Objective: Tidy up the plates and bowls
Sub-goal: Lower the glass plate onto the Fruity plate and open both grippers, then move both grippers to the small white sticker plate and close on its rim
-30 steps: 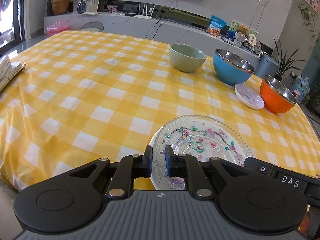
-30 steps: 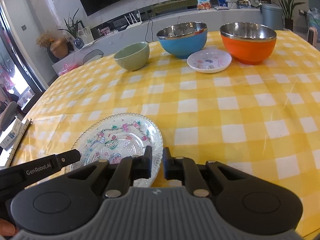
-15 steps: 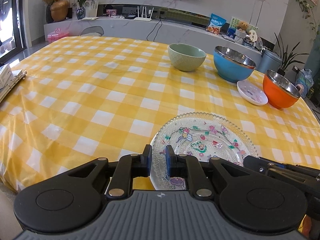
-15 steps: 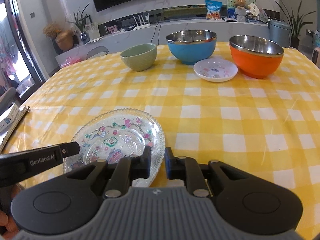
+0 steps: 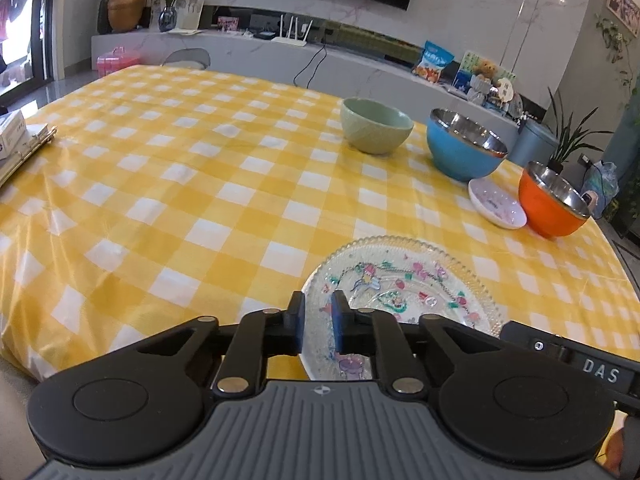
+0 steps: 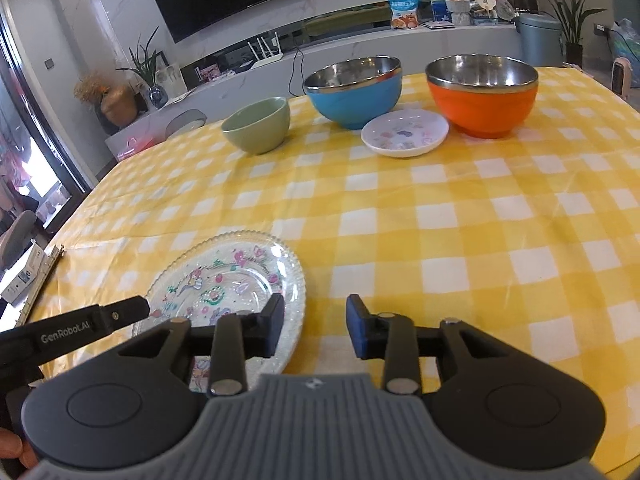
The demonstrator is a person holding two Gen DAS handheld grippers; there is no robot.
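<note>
A clear glass plate (image 5: 400, 280) (image 6: 224, 280) with cartoon prints lies on the yellow checked tablecloth (image 5: 200, 200), near its front edge. My left gripper (image 5: 318, 320) pinches the plate's left rim, one finger outside and one inside, its jaws closing a touch. My right gripper (image 6: 315, 322) is at the plate's right rim with its jaws opening; the rim sits beside its left finger, unpressed. At the back stand a green bowl (image 6: 258, 124), a blue bowl (image 6: 354, 88), an orange bowl (image 6: 482, 96) and a small white plate (image 6: 404, 132).
A binder with a small box (image 5: 16, 140) lies at the table's left edge. Behind the table runs a white counter (image 5: 360, 64) with snacks, a router and plants. A wide stretch of cloth separates the glass plate from the bowls.
My right gripper's jaws have spread apart and come off the plate's right rim. The left gripper keeps its hold on the left rim. The plate has not moved.
</note>
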